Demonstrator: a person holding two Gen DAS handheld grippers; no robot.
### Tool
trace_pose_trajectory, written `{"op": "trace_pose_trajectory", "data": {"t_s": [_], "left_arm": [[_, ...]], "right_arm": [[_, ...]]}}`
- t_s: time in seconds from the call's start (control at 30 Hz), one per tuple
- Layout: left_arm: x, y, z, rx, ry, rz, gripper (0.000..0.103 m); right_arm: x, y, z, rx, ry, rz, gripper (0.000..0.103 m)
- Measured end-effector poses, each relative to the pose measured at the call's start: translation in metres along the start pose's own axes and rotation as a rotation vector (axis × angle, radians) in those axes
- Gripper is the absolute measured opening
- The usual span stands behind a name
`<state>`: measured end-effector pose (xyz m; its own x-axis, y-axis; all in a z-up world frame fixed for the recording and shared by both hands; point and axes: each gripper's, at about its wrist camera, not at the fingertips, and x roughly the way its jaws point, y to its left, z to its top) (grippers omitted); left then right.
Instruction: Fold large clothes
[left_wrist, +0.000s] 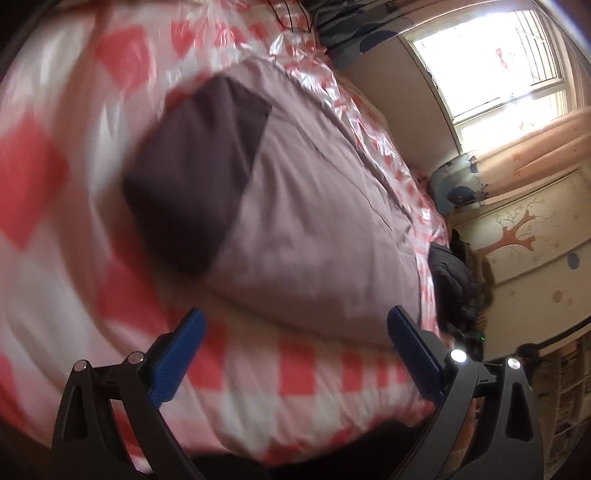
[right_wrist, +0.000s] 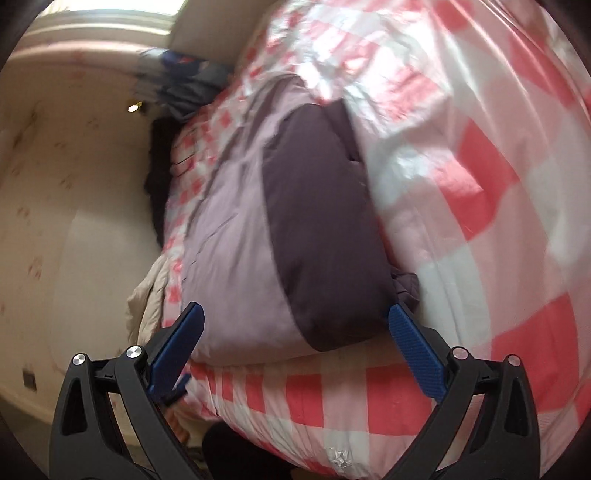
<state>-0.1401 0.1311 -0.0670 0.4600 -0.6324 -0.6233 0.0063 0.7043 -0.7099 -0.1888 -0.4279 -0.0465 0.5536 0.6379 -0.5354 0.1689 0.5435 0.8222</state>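
Observation:
A large garment, pale lilac (left_wrist: 317, 236) with a dark purple-brown panel (left_wrist: 195, 177), lies spread flat on a bed. In the right wrist view the same lilac cloth (right_wrist: 232, 258) and its dark panel (right_wrist: 325, 240) reach to the bed's near edge. My left gripper (left_wrist: 295, 325) hangs open just short of the garment's near hem, nothing between its blue fingers (left_wrist: 177, 362). My right gripper (right_wrist: 295, 317) is open too, its fingers (right_wrist: 417, 350) either side of the garment's near end, not closed on it. Both views are motion-blurred.
The bed carries a red-and-white checked cover under shiny plastic (left_wrist: 321, 373) (right_wrist: 498, 166). A dark bundle (left_wrist: 458, 288) lies off the bed's side. A window (left_wrist: 491, 62) and decorated wall stand beyond. Beige cloth (right_wrist: 147, 295) hangs at the bed's edge above pale floor.

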Motion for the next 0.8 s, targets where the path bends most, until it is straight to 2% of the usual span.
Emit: {"op": "trace_pose_trajectory", "data": {"t_s": [0.1,0.2,0.27,0.4,0.53,0.67,0.8], "left_arm": [[0.007,-0.007,-0.015,-0.012,0.020,-0.057,0.094],[0.020,-0.009,-0.020,-0.026,0.043,-0.057,0.094],[0.026,-0.009,-0.020,-0.057,0.052,-0.073,0.094],[0.033,-0.008,-0.017,-0.107,0.048,-0.098,0.094],[0.041,0.000,-0.018,-0.160,0.074,-0.132,0.094],[0.059,0.005,-0.014,-0.197,0.071,-0.139,0.094],[0.074,0.010,0.003,-0.249,0.012,-0.144,0.094]], "right_arm": [[-0.004,0.007,-0.008,-0.022,-0.003,-0.054,0.097],[0.008,-0.005,-0.017,0.013,0.034,-0.065,0.097],[0.017,-0.010,-0.015,0.047,0.023,0.025,0.097],[0.029,-0.005,-0.002,0.081,0.004,0.051,0.097],[0.007,0.035,0.016,0.042,-0.053,0.219,0.097],[0.004,0.072,0.029,-0.040,-0.031,0.211,0.097],[0.004,0.068,0.030,-0.017,-0.025,0.238,0.097]]}}
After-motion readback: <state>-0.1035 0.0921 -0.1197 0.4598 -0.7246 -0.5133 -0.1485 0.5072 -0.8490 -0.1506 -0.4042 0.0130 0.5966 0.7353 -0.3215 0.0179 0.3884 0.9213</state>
